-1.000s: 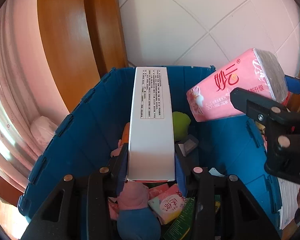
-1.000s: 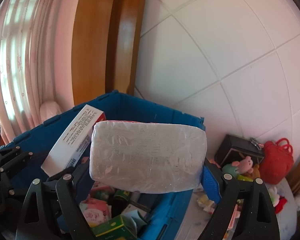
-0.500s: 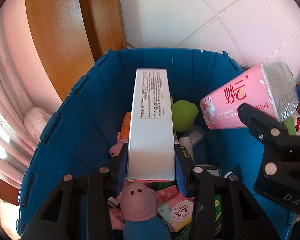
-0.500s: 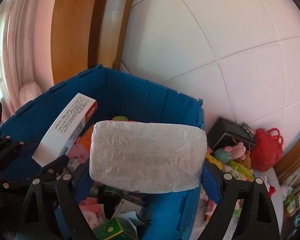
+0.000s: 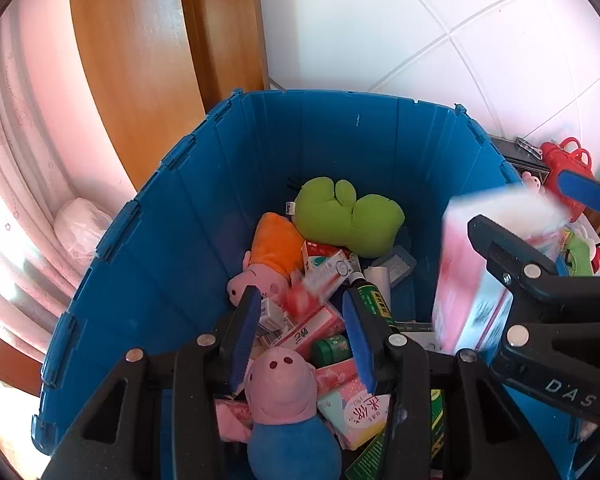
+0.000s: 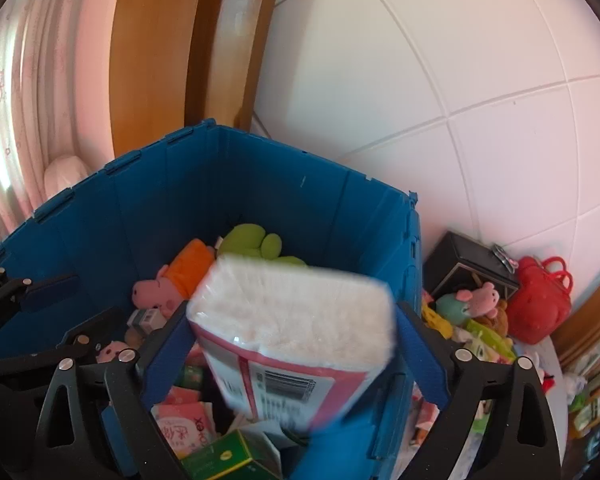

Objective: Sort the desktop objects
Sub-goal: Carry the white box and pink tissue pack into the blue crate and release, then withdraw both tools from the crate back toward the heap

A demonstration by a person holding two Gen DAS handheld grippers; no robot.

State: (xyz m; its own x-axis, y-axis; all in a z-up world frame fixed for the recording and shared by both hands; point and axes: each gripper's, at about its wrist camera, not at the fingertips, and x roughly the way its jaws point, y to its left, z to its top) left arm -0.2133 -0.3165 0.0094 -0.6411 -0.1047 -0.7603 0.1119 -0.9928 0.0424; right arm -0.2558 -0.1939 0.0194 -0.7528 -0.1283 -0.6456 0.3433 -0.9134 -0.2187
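Observation:
The blue crate (image 5: 300, 140) fills both views, seen also as the crate (image 6: 260, 184). My left gripper (image 5: 300, 332) hangs over its clutter, open, with nothing between its fingers. A blurred red-and-white box (image 5: 320, 280) lies among the items just beyond its tips. My right gripper (image 6: 294, 360) is over the crate's right side and its jaws are opening. The pink tissue pack (image 6: 296, 320) sits tilted and blurred between them, free of both pads. In the left wrist view the same pack (image 5: 472, 280) drops beside the right gripper's fingers (image 5: 520, 256).
Inside the crate lie a green plush (image 5: 348, 216), a pink pig in orange (image 5: 272, 256), a pig in blue (image 5: 284, 400) and several small boxes. Right of the crate stand a black box (image 6: 468, 268), a red bag (image 6: 540, 304) and toys. Tiled wall and wooden frame behind.
The long white box has left the left jaws and is gone from between them. The right jaws have widened, and the tissue pack has tipped downward into the crate.

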